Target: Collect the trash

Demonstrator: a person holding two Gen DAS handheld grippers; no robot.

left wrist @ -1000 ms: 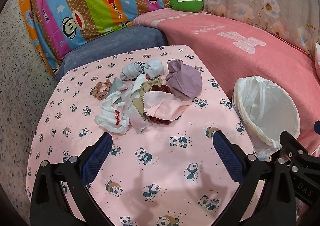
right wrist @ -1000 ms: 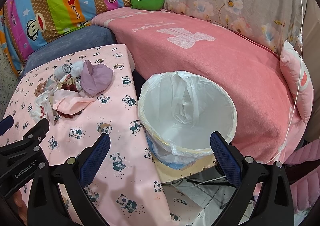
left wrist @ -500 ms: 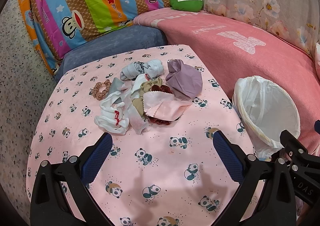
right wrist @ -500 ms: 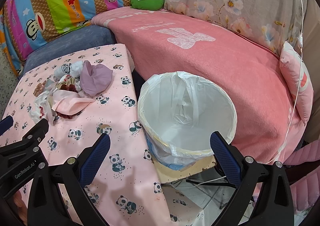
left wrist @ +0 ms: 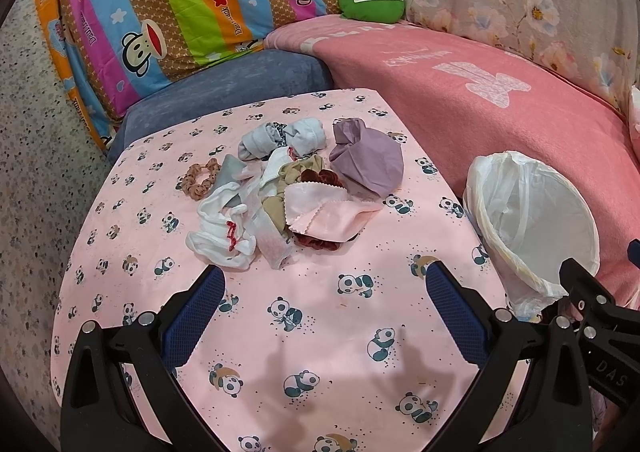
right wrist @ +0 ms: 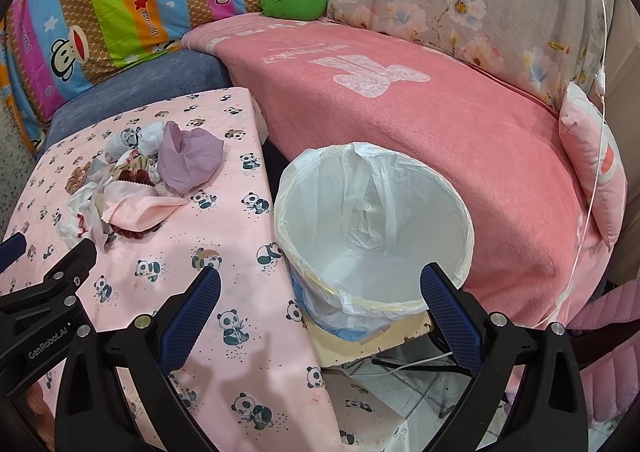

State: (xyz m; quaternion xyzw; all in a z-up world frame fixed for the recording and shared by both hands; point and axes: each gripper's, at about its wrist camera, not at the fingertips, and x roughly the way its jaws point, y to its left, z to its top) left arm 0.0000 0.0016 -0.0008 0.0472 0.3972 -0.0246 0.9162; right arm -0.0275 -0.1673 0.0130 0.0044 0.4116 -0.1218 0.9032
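Trash here is a loose heap of cloth scraps [left wrist: 292, 192] lying mid-desk on the panda-print cover [left wrist: 304, 316], well short of the lined bin [left wrist: 532, 220] that stands off the desk's edge beside the pink sofa blanket [right wrist: 420, 120]. Taking the heap as the landmark: a mauve piece [left wrist: 368, 162] sits on its bin side, a pale pink pinked-edge swatch [left wrist: 324, 218] on top toward the camera, a white ribbed piece with red stitching [left wrist: 222, 234] on the side away from the bin, and a brown scrunchie [left wrist: 199, 182] just beyond that.

All of it looks light, limp and crushable, so nothing should break, but pieces overlap and a grab may drag neighbours along or snag the cover. A raised fold, such as the swatch's lifted edge or the mauve piece's bunched top, seems the best place to pinch.

The left gripper [left wrist: 326, 304] hovers near the heap, jaws spread, holding nothing. The right gripper [right wrist: 320, 302] hangs over the bin's near rim, jaws likewise spread and empty.
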